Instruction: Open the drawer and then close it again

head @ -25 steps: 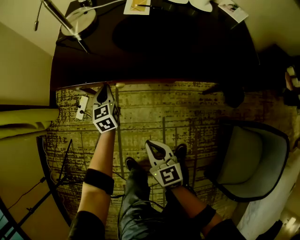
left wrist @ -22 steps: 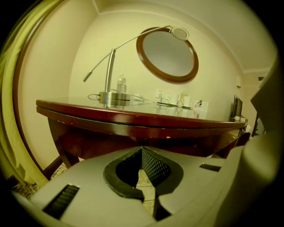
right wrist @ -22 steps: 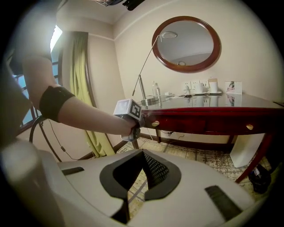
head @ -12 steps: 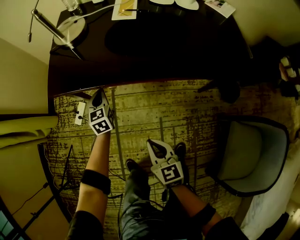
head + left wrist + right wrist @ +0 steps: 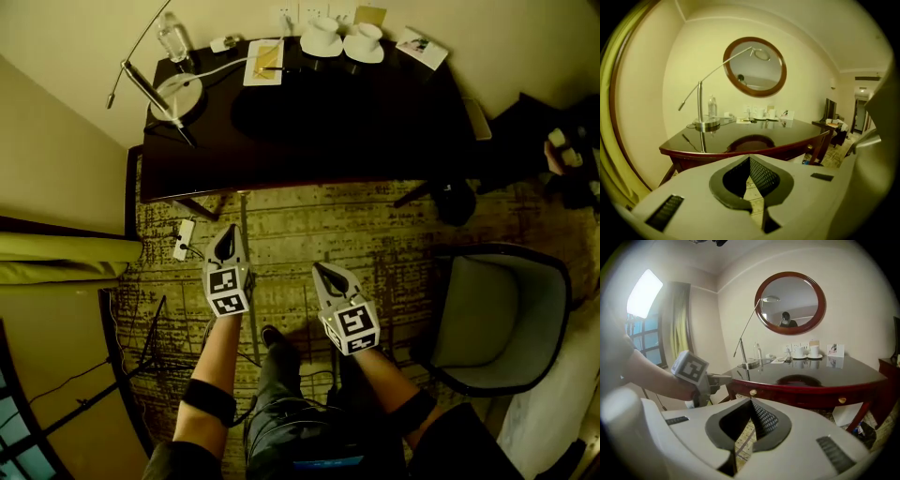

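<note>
Now both claws, left gripper (image 5: 228, 236) and right gripper (image 5: 326, 273), are clenched on nothing, short of the desk (image 5: 309, 103). Its flush drawer (image 5: 797, 398) looks rigid, so we'd pinch a small, slick-looking brass knob (image 5: 753, 392).

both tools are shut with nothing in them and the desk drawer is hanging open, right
No: the drawer is closed, its front flush with the desk in the right gripper view. The left tool and right tool are shut with nothing in them.
</note>
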